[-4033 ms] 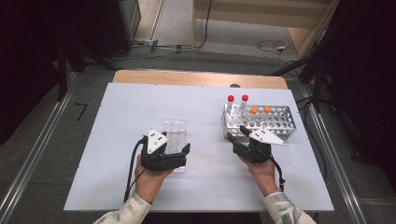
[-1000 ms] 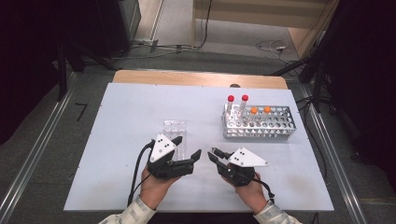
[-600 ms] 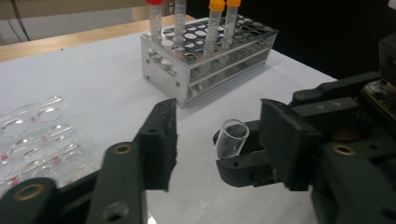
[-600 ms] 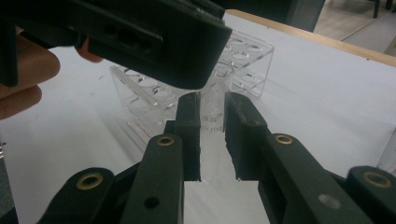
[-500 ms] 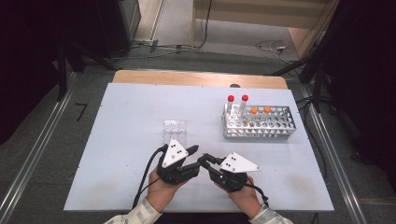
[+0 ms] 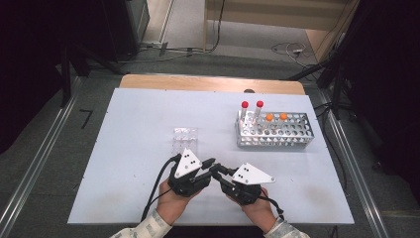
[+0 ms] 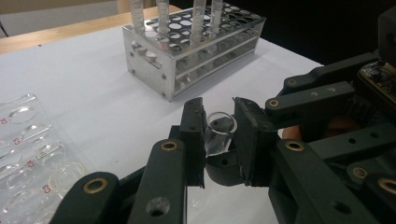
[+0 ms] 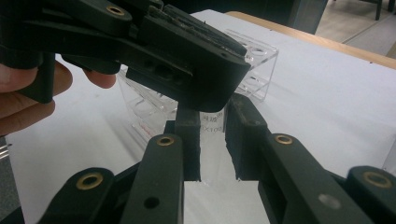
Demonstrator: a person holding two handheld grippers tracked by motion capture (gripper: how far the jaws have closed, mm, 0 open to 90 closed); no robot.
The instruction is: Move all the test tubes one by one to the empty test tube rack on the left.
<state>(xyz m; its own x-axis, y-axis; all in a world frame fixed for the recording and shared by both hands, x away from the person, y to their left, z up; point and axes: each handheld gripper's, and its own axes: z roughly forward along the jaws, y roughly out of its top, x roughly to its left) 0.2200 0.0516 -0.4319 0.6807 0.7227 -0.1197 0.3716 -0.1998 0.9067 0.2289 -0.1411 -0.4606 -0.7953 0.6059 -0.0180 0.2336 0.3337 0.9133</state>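
— What's on the table (image 6: 133,124)?

— A white top. A metal rack (image 6: 275,131) stands at the right, with two red-capped tubes (image 6: 251,113) at its left end and two orange-capped tubes (image 6: 276,119) just beside them. A clear plastic tray (image 6: 184,139) lies near the middle, well apart from the rack.

— And the hands?

— Both come in from the near edge. The left gripper (image 6: 207,163) and the right gripper (image 6: 216,170) point toward each other, tips meeting just in front of the tray. Each carries a pale three-cornered plate on top, and a black cable (image 6: 159,183) trails from the left one.

— Are the jaws closed?

— Too small to tell from here.
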